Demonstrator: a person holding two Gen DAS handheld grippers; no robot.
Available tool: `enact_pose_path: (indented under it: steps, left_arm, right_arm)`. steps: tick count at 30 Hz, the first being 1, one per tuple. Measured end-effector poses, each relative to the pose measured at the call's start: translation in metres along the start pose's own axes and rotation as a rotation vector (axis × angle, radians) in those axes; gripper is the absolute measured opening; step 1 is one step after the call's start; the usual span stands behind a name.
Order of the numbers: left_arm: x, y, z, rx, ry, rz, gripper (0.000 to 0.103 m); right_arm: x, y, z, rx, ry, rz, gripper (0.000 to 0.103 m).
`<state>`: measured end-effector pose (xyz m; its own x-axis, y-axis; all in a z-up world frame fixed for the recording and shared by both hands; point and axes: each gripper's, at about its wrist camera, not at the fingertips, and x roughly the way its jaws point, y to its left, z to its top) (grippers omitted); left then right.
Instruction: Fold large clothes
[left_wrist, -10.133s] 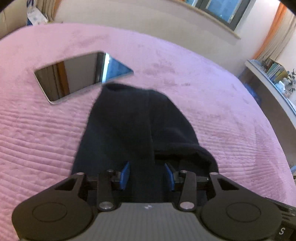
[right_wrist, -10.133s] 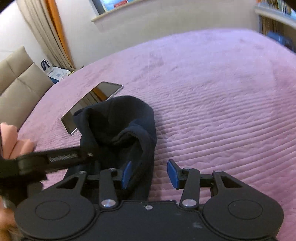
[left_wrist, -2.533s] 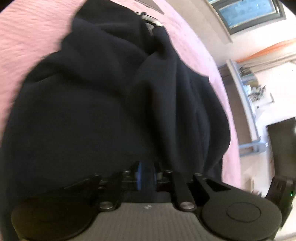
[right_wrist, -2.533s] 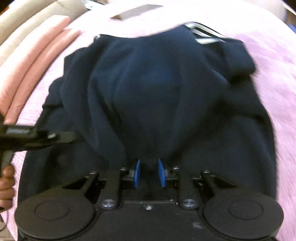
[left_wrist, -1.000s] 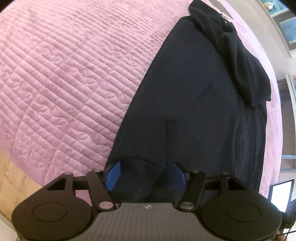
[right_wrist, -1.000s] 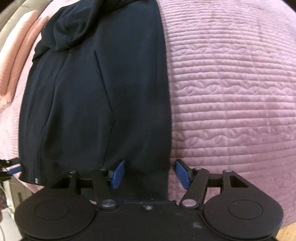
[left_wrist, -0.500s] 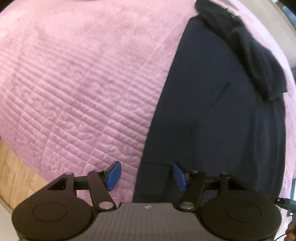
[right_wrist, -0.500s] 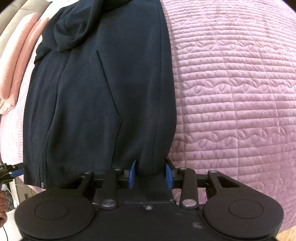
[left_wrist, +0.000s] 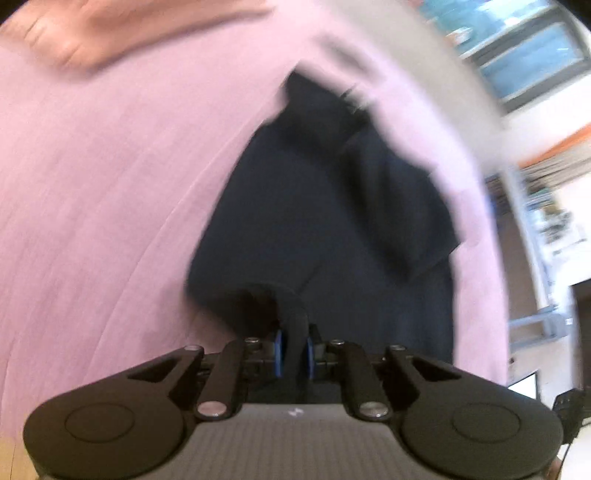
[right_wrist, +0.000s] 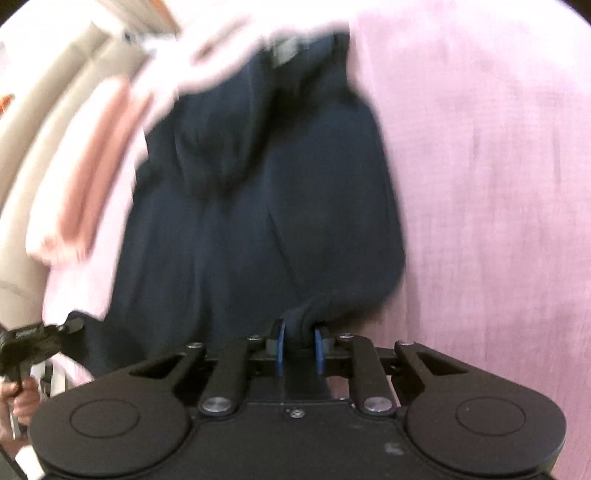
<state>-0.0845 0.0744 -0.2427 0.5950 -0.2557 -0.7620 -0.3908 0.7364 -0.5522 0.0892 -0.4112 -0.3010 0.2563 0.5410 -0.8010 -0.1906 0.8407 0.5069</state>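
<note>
Left claw (left_wrist: 294, 349) now clamped on hem of navy hoodie (left_wrist: 332, 221); was apart half second ago. Right claw (right_wrist: 299, 350) clamped on other hem corner. Hoodie on pink bed (left_wrist: 110, 184), hem lifting, views blurred: bottom-up fold likely starting.

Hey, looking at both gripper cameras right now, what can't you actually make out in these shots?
- Left wrist view: the quilt stitching and the far end of the dark garment are smeared by motion blur.
- Left wrist view: the shelf items at the right edge are too blurred to name.
- Right wrist view: the grey patch at the garment's top is blurred beyond telling.
- Both views: the hem pinched in the left gripper and right gripper is hidden by the fingers.
</note>
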Motion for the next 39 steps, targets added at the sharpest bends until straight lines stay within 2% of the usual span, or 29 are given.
enact_pose_path:
  steps: [4,5,6,7,8,9,10,11,13,17,20,24,29,33,37,39]
  left_arm:
    - [0.018,-0.028,0.071,0.087,-0.153,-0.077,0.014]
    - [0.027,-0.032,0.089,0.094,-0.197,-0.069,0.016]
    - [0.036,-0.035,0.105,0.090,-0.238,-0.053,0.026]
    - [0.045,-0.037,0.122,0.075,-0.280,-0.028,0.031]
    - [0.049,-0.035,0.134,0.068,-0.300,-0.020,0.041]
    - [0.054,-0.035,0.144,0.058,-0.309,-0.015,0.049]
    - [0.058,-0.034,0.151,0.047,-0.308,-0.011,0.052]
    - [0.061,-0.033,0.155,0.047,-0.303,-0.004,0.053]
    - [0.071,-0.032,0.154,0.077,-0.273,0.004,0.054]
    - [0.092,-0.030,0.146,0.177,-0.181,0.067,0.054]
    - [0.106,-0.027,0.147,0.221,-0.133,0.085,0.054]
    - [0.135,-0.019,0.161,0.257,-0.086,0.084,0.055]
    - [0.163,-0.023,0.174,0.366,-0.001,0.080,0.057]
    - [0.183,-0.023,0.178,0.450,0.055,0.091,0.057]
    - [0.195,-0.016,0.183,0.438,0.070,0.047,0.060]
    - [0.200,-0.011,0.186,0.411,0.057,0.054,0.061]
  right_arm:
    - [-0.003,-0.001,0.073,0.001,-0.182,0.021,0.019]
    - [0.004,-0.001,0.095,0.003,-0.221,0.011,0.020]
    - [0.010,0.000,0.110,0.004,-0.247,-0.018,0.020]
    - [0.016,0.002,0.124,0.012,-0.264,-0.065,0.028]
    - [0.023,0.002,0.136,0.030,-0.276,-0.116,0.049]
    - [0.026,0.005,0.142,0.039,-0.283,-0.156,0.065]
    - [0.027,0.007,0.144,0.033,-0.301,-0.185,0.069]
    - [0.025,0.010,0.143,0.008,-0.330,-0.207,0.075]
    - [0.025,0.014,0.139,-0.038,-0.345,-0.235,0.075]
    - [0.044,0.019,0.124,-0.091,-0.268,-0.271,0.075]
    - [0.056,0.024,0.123,-0.101,-0.244,-0.292,0.075]
    - [0.072,0.023,0.144,-0.116,-0.245,-0.292,0.075]
    - [0.108,0.013,0.175,-0.109,-0.163,-0.279,0.075]
    - [0.123,0.007,0.180,-0.068,-0.156,-0.276,0.075]
    - [0.134,0.006,0.179,-0.046,-0.154,-0.279,0.075]
    - [0.138,0.005,0.177,-0.023,-0.166,-0.282,0.075]
